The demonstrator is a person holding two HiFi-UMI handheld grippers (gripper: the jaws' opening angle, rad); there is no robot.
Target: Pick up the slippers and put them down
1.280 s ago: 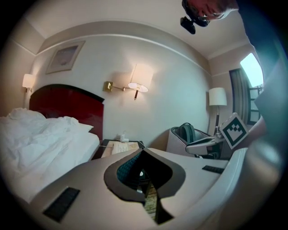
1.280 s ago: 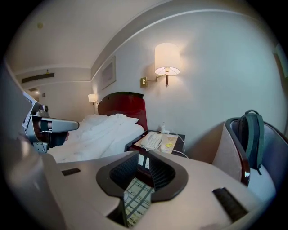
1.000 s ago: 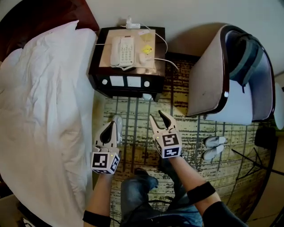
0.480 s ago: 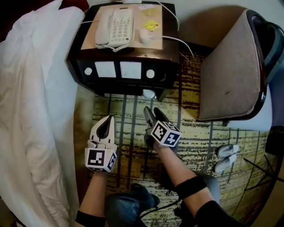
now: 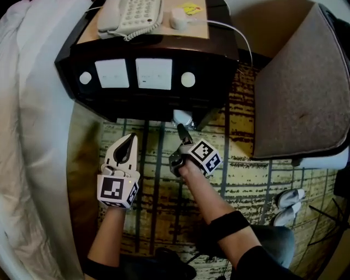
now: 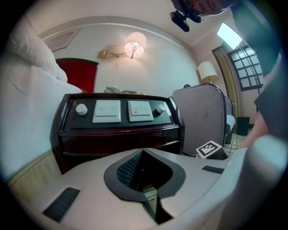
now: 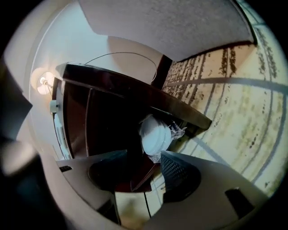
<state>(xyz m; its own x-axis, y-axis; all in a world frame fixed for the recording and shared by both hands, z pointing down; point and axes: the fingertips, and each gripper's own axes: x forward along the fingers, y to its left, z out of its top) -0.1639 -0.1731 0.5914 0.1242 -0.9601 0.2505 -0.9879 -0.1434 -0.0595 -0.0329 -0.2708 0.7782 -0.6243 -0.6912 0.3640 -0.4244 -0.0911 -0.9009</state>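
A white pair of slippers in clear plastic wrap point(image 5: 182, 116) lies on the floor, half under the front edge of the dark nightstand point(image 5: 158, 95). In the right gripper view the wrapped slippers point(image 7: 155, 134) sit just beyond the jaws. My right gripper point(image 5: 182, 133) is rolled onto its side and open, a short way from the package, with nothing between its jaws point(image 7: 144, 164). My left gripper point(image 5: 130, 139) hangs low over the carpet to the left, shut and empty, pointing at the nightstand front point(image 6: 117, 130).
A second pair of white slippers point(image 5: 288, 206) lies on the patterned carpet at the right. A grey armchair point(image 5: 301, 87) stands right of the nightstand, a white bed point(image 5: 33, 136) left of it. A phone point(image 5: 128, 13) sits on the nightstand top.
Both grippers have sunk toward the floor and come closer to the nightstand. The right gripper has rolled onto its side. The head has dropped nearer too.
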